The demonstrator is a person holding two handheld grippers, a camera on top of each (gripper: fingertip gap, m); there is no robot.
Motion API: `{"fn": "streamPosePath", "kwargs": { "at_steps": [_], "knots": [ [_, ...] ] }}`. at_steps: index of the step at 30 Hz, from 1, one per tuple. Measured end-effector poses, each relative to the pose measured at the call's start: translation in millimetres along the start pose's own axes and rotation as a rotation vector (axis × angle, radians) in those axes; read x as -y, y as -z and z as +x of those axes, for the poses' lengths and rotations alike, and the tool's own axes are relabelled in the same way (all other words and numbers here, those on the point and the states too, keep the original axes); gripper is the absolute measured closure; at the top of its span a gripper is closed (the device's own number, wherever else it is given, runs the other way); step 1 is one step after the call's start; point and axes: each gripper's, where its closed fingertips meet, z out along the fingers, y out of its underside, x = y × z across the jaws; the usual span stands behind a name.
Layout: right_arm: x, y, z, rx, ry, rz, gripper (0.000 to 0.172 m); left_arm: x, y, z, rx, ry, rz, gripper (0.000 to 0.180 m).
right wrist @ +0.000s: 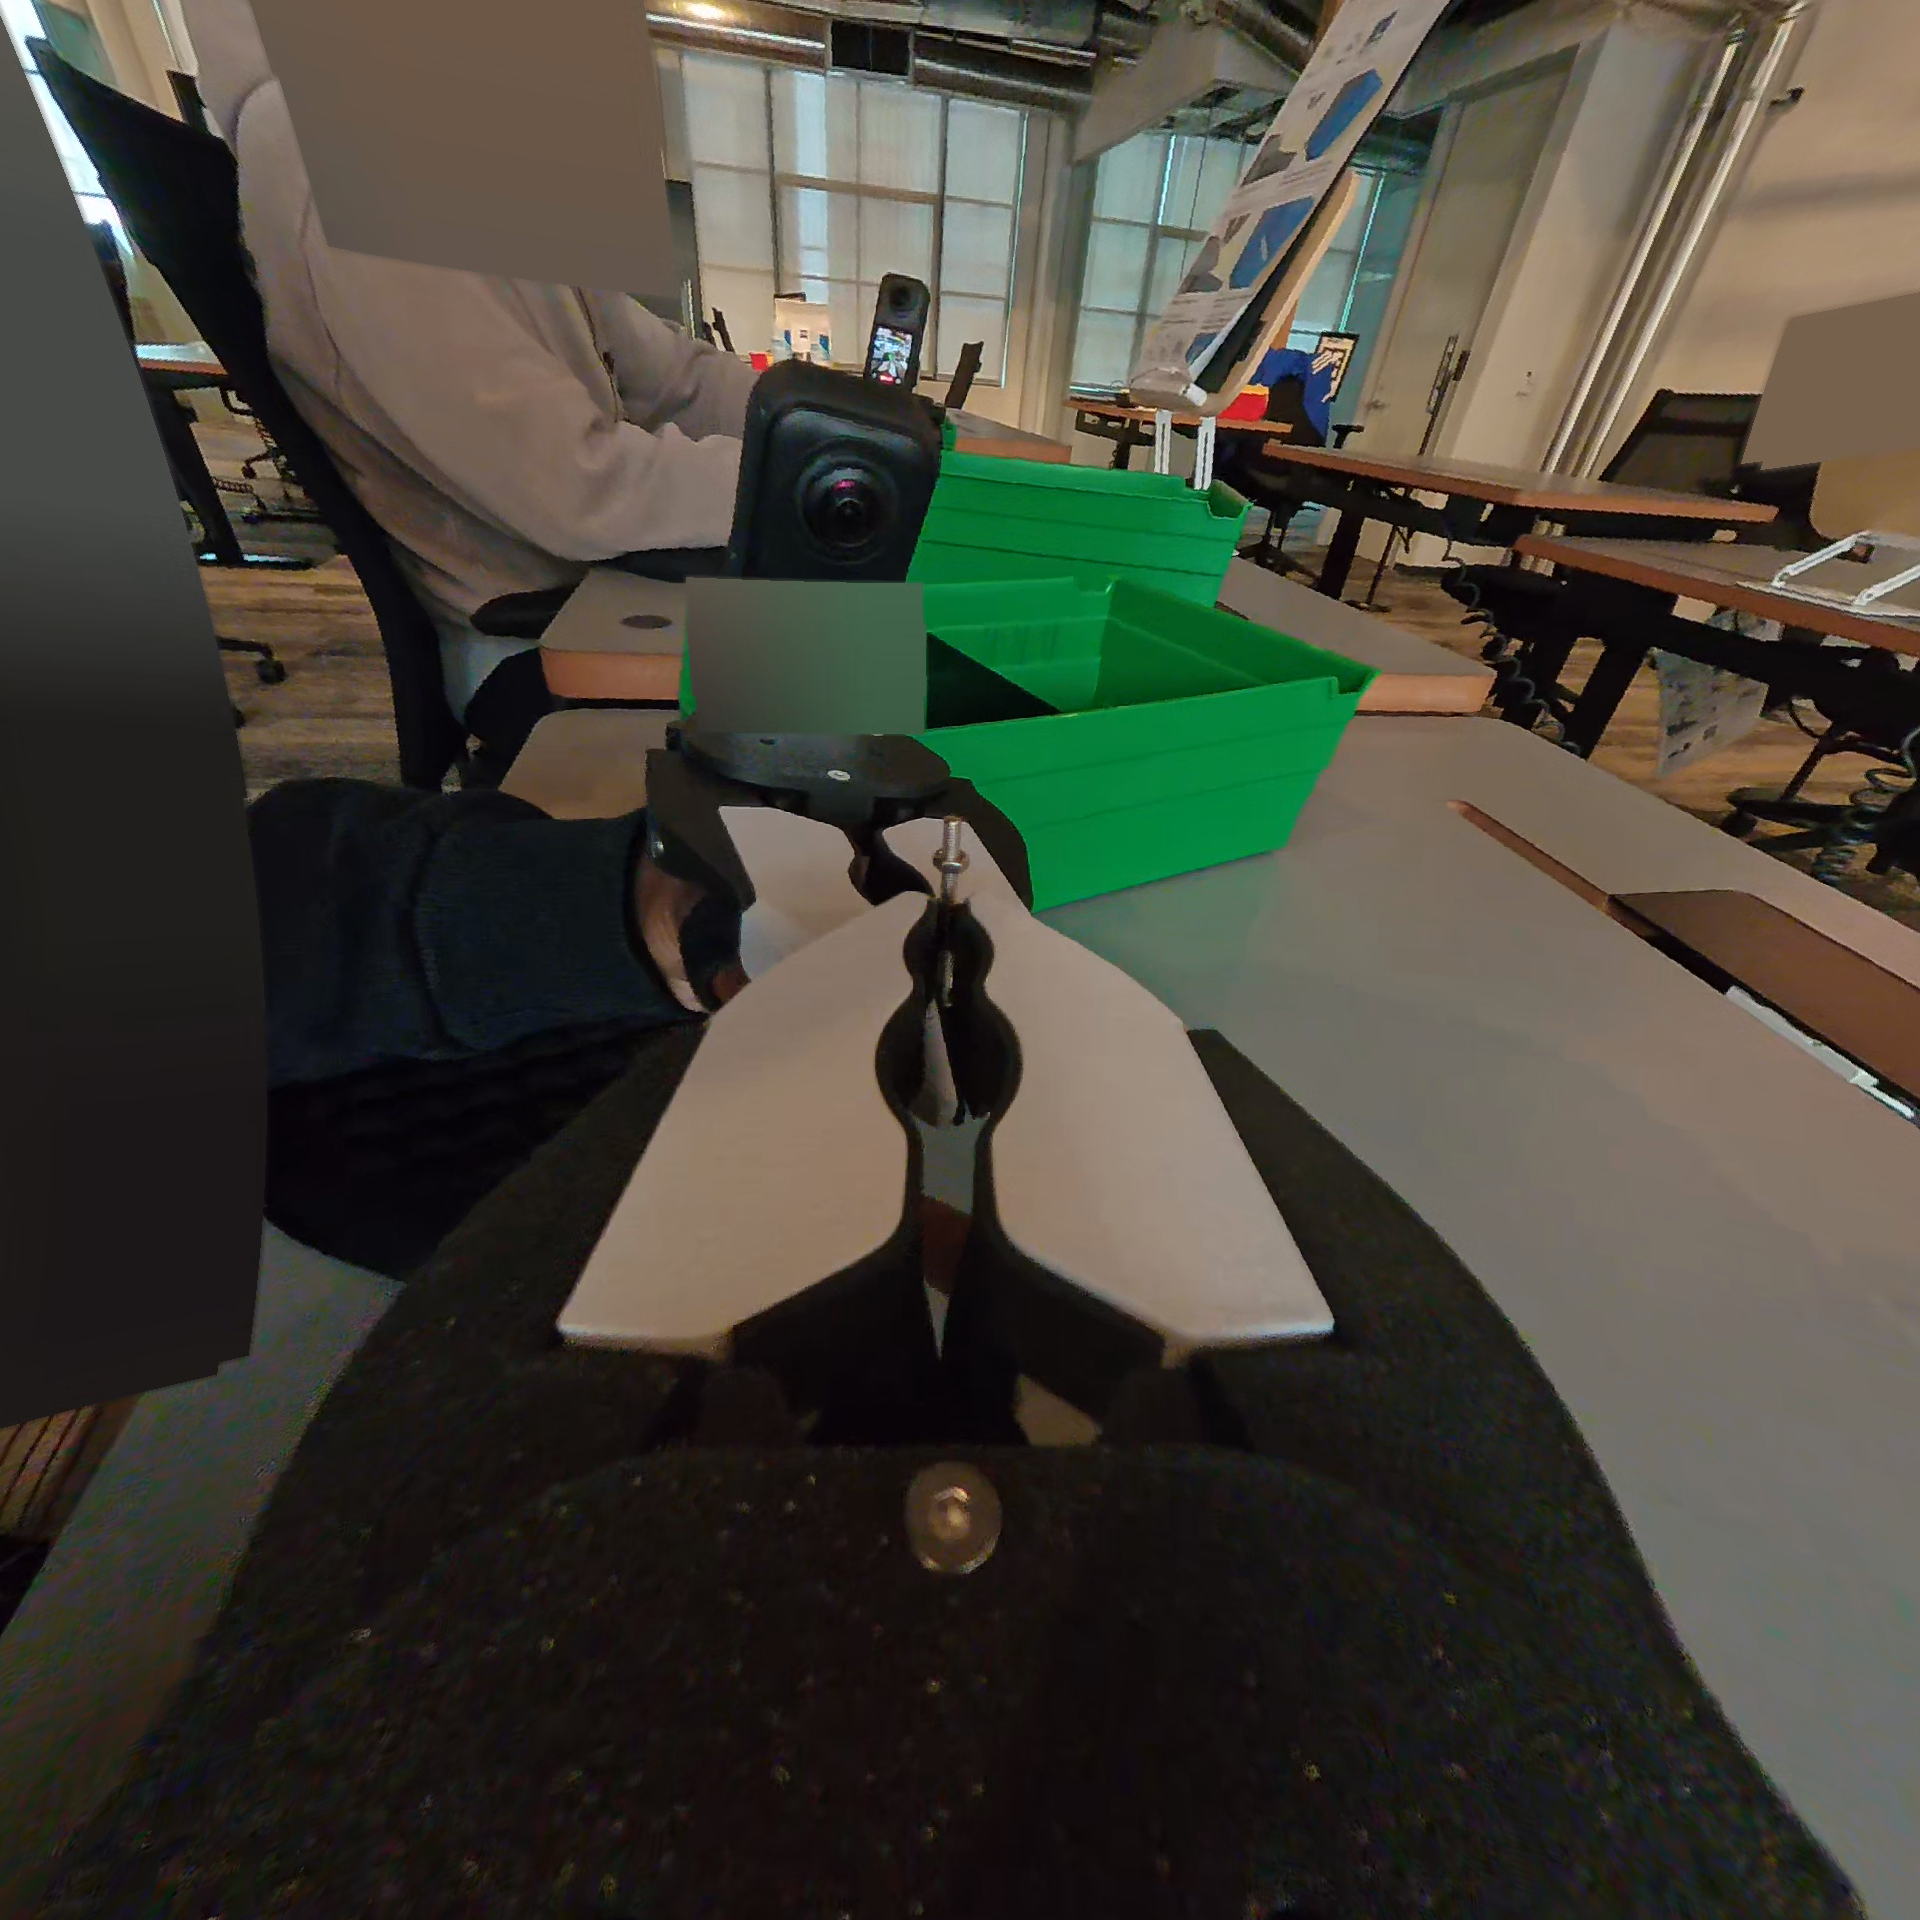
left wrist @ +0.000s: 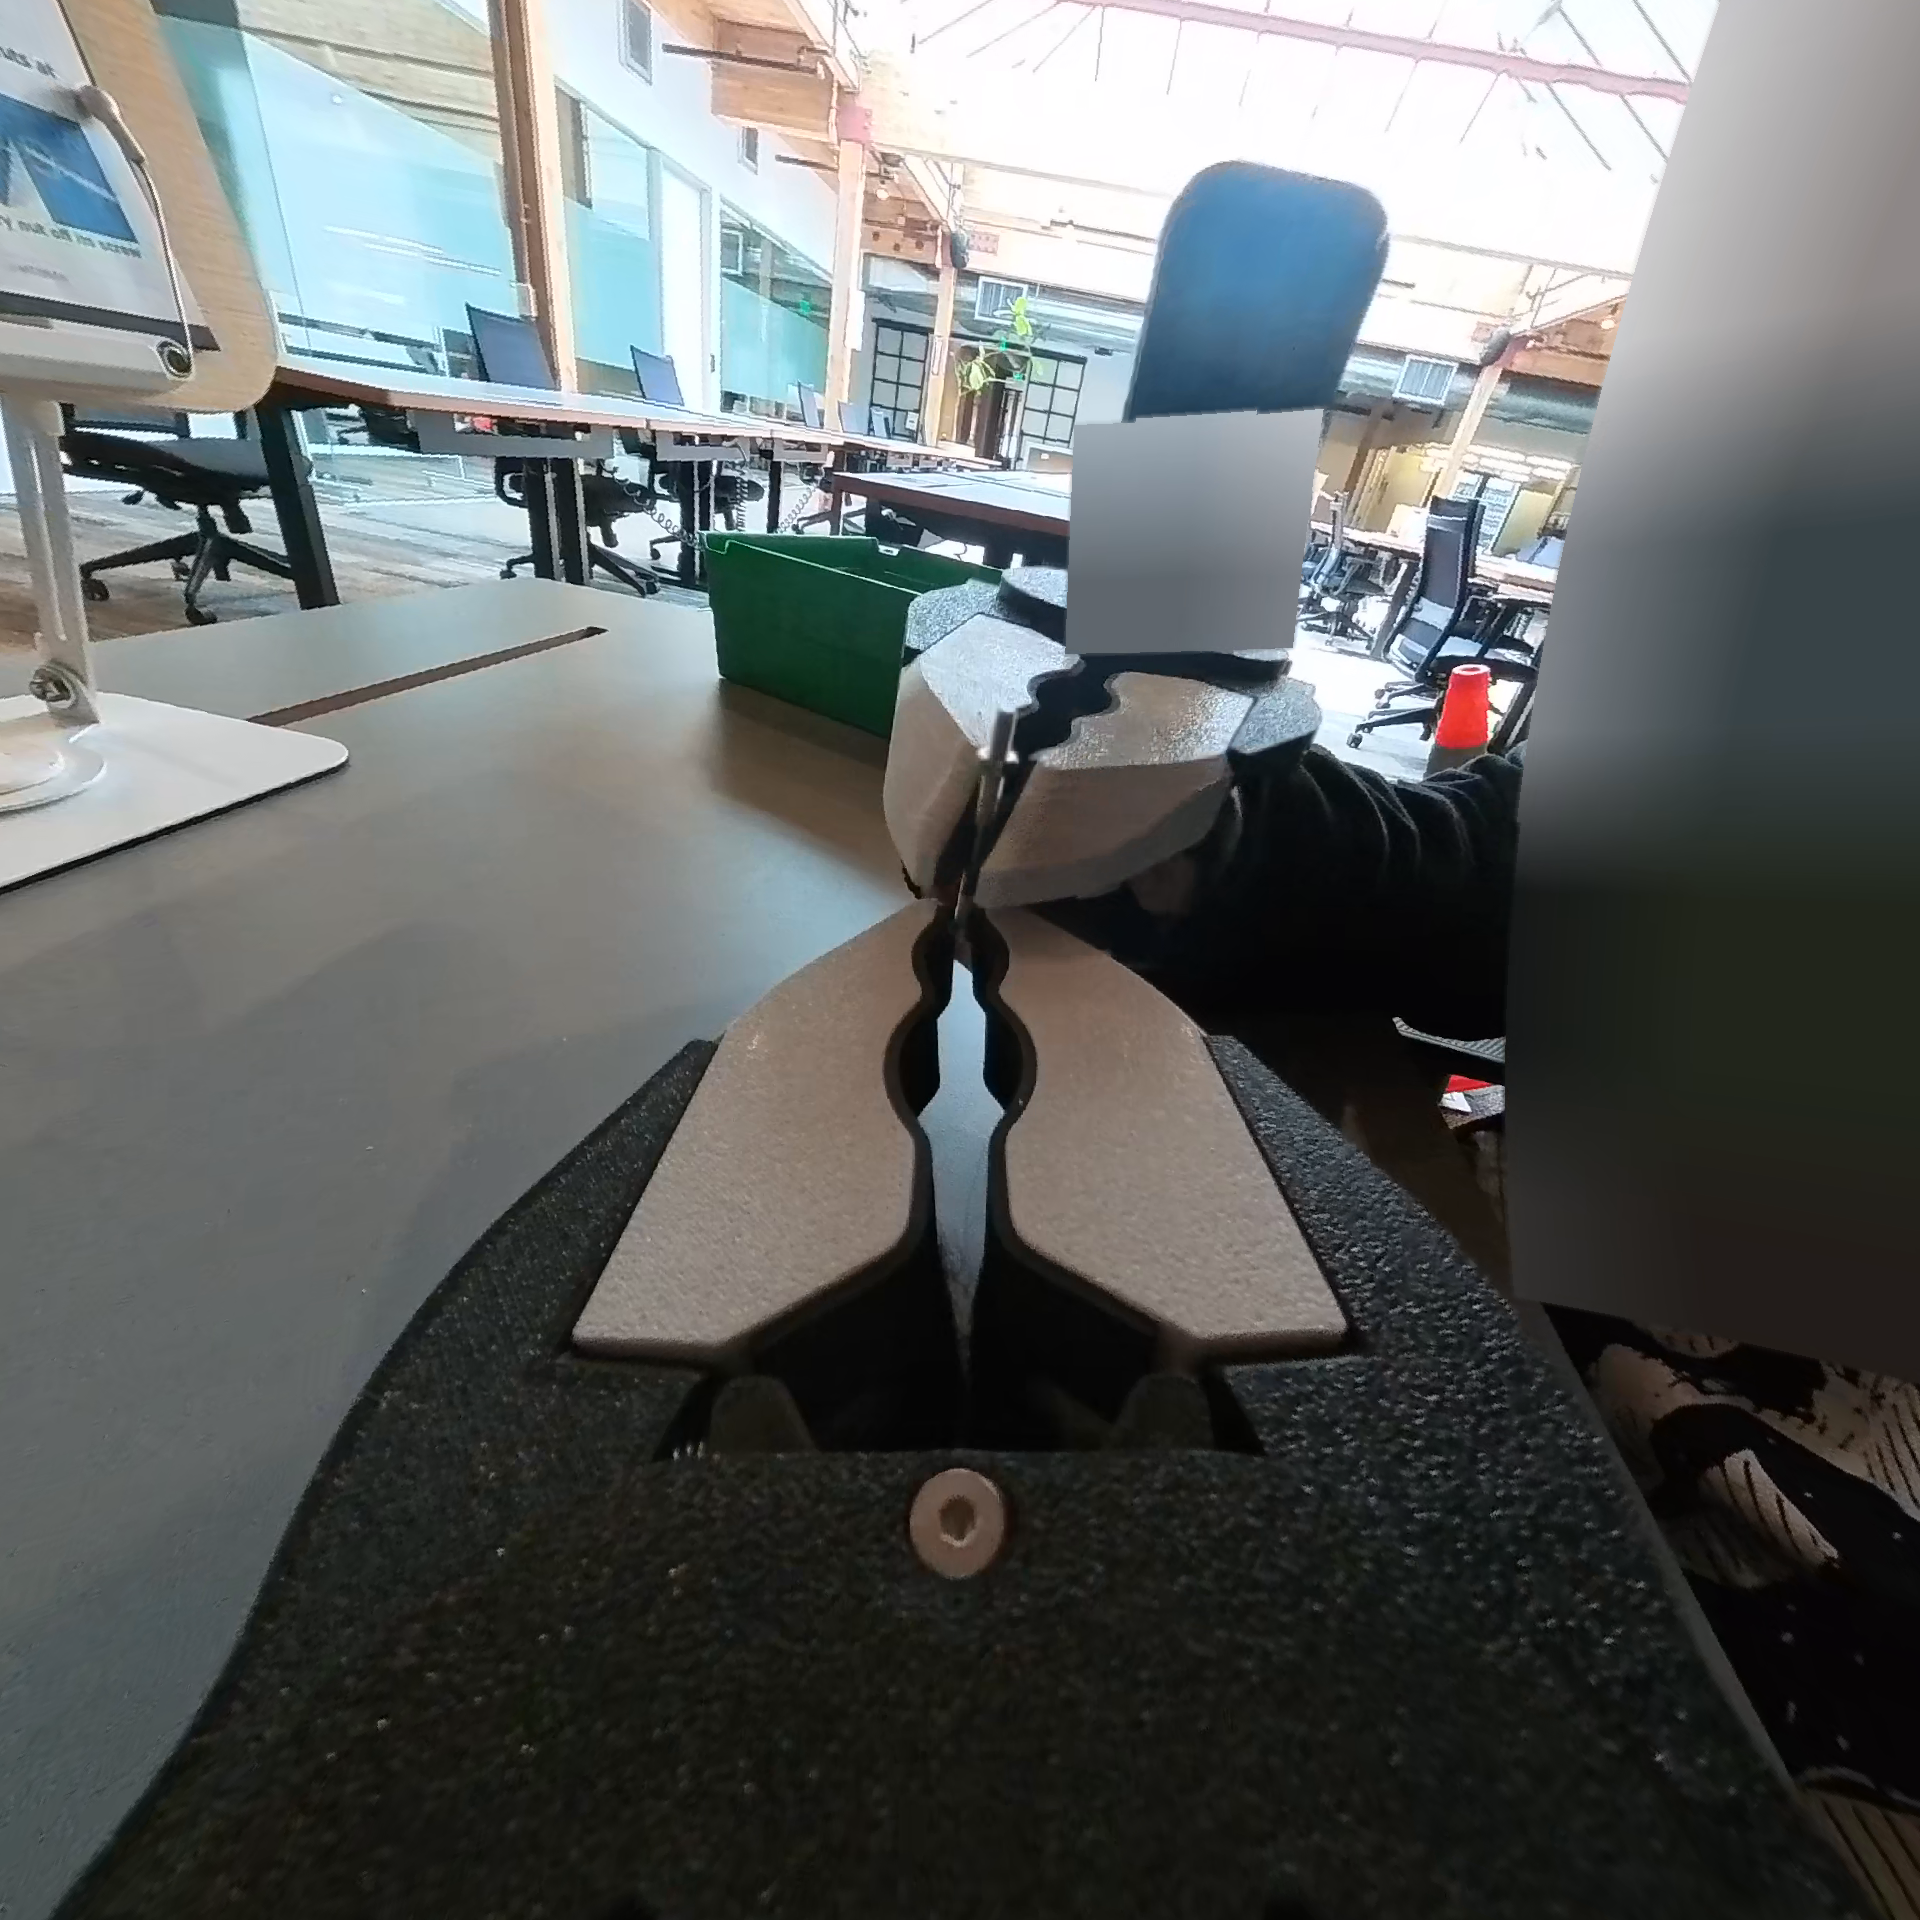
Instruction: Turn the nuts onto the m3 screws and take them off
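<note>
The thin screw (right wrist: 950, 883) could slip or tip, because both grippers pinch it at once and a hard twist might pull it loose. In the middle of the right view, the right gripper (right wrist: 948, 914) is closed on the screw, and the nut (right wrist: 951, 858) sits just above its tips. The left gripper (left wrist: 958, 920) is closed on the screw's lower end.

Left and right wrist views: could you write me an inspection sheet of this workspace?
Surface: grey table.
Job's things: thin screw standing upright, nut threaded near its top.
Clutter: green bins; white stand.
Grippers: left gripper and right gripper, jaws of both shut on the screw.
Cables: coiled cables under neighbouring desks.
Surroundings: open office, desks, chairs; seated person; orange cone.
</note>
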Motion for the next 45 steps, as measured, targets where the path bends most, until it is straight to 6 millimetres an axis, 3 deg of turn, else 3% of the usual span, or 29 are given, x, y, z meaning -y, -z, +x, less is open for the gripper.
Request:
{"fn": "streamPosePath", "kwargs": {
  "at_steps": [25,31,39,45],
  "knots": [
    [1,-1,2,0.011,-0.057,0.007,0.171,1,0,-1,-0.003,0.012,0.005,0.177],
    [6,3,4,0.001,-0.059,0.031,0.171,1,0,-2,0.000,0.022,0.005,0.168],
    [19,15,11,-0.027,-0.045,0.071,0.171,0,-1,-2,0.009,0.012,-0.006,0.140],
    [27,27,21,-0.075,-0.041,0.107,0.171,-2,-3,-4,0.038,0.001,-0.022,0.097]
  ]
}}
